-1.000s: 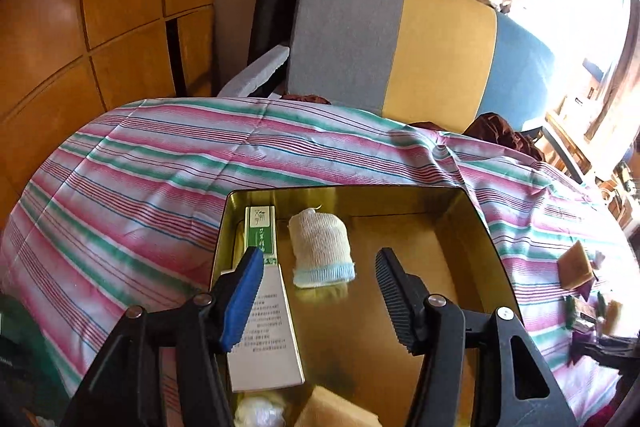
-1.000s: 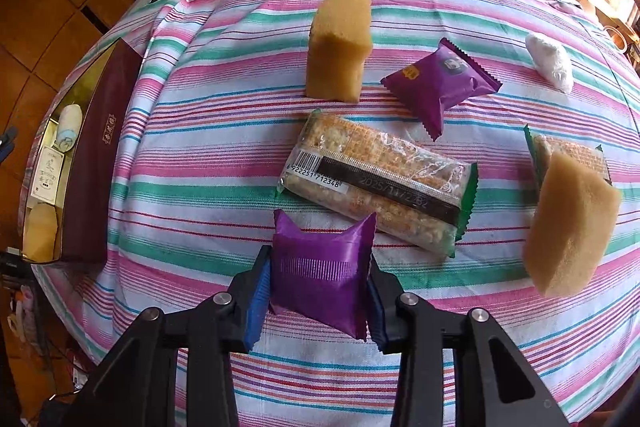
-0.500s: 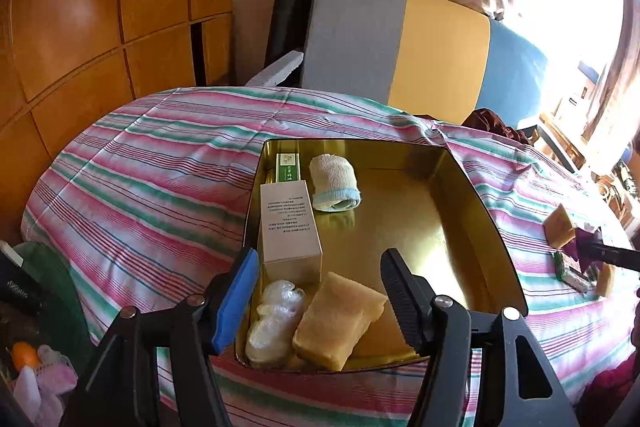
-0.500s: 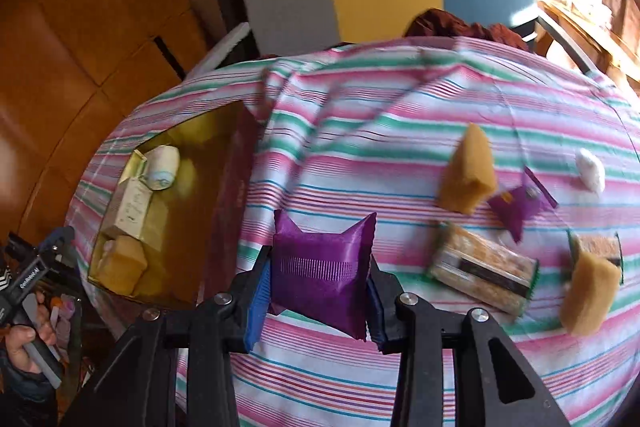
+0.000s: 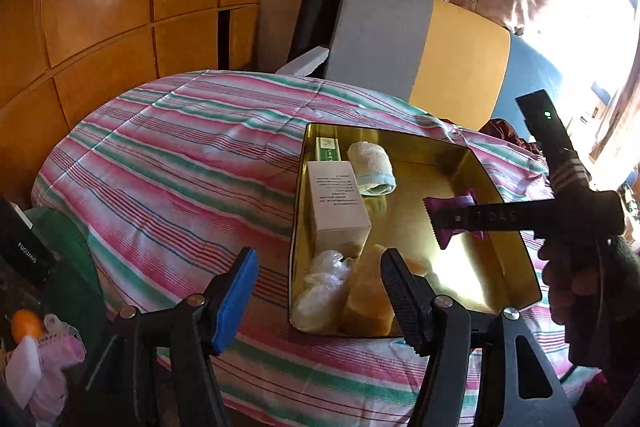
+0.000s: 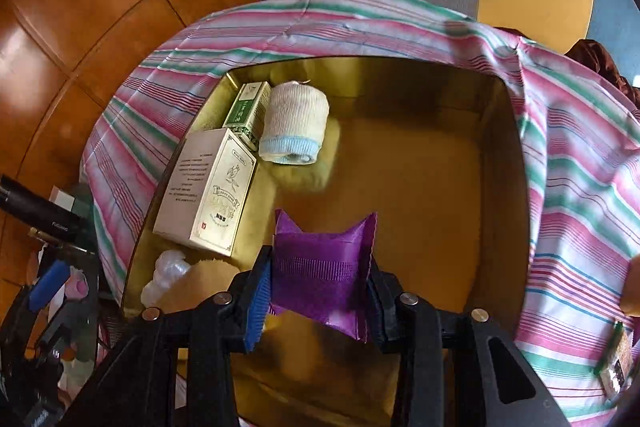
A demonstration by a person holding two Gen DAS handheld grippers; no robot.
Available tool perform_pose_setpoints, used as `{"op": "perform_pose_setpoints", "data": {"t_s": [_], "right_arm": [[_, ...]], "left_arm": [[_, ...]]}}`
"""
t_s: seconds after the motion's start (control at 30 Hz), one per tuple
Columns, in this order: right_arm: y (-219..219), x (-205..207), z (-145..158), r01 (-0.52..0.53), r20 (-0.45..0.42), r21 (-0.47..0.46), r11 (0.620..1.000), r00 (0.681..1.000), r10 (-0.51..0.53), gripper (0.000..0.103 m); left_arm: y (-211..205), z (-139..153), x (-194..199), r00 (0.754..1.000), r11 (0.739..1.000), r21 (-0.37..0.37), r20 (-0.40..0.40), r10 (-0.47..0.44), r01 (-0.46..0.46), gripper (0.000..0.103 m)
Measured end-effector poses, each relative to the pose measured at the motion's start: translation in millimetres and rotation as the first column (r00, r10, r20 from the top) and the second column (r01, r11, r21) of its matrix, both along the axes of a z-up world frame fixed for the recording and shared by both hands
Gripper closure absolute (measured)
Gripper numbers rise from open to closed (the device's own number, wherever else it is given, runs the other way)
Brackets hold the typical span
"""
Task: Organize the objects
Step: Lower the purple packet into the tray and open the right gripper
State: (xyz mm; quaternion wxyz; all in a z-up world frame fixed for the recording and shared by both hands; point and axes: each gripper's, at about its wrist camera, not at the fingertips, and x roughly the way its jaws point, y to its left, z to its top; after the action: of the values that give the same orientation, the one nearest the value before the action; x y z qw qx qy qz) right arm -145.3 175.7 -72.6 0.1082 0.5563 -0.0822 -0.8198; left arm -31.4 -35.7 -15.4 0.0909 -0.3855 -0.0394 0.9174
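the right gripper pinches a purple foil packet above the gold tin tray, where a white box, green box and rolled sock lie on the left side.

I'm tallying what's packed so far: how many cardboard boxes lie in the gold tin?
2. A small green cardboard box lies in the far left corner of the gold tin; a larger white cardboard box lies just nearer, along the left wall. Others may be hidden.

L fingers apart; R fingers clamped.
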Motion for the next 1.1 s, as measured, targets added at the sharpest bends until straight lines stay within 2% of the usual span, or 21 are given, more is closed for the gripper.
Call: {"op": "perform_pose_setpoints", "data": {"t_s": [0.07,0.23,0.4,0.73,1.1], "right_arm": [[-9,-12,-9,0.008,0.024,-0.017,1.0,1.0,-0.007,0.061],[-18,-23,-14,0.022,0.032,-0.163,0.986,0.999,-0.017,0.054],[-5,-9,-3,0.039,-0.007,-0.158,0.987,0.999,-0.04,0.052],[23,34,26,0.068,-0.13,-0.067,0.995,0.989,-0.077,0.051],[35,81,37,0.09,-0.23,0.05,0.995,0.97,-0.076,0.051]], "left_arm": [[-7,-6,-1,1.0,1.0,0.009,0.016,0.016,-0.016,0.039],[-19,-16,-3,0.998,0.999,0.026,0.038,0.045,-0.046,0.039],[-18,-18,-3,0.998,0.998,0.028,0.04,0.047,-0.048,0.039],[4,-12,5,1.0,1.0,-0.006,0.018,0.003,-0.003,0.038],[34,-6,18,0.999,0.998,-0.045,0.005,-0.053,0.053,0.038]]}}
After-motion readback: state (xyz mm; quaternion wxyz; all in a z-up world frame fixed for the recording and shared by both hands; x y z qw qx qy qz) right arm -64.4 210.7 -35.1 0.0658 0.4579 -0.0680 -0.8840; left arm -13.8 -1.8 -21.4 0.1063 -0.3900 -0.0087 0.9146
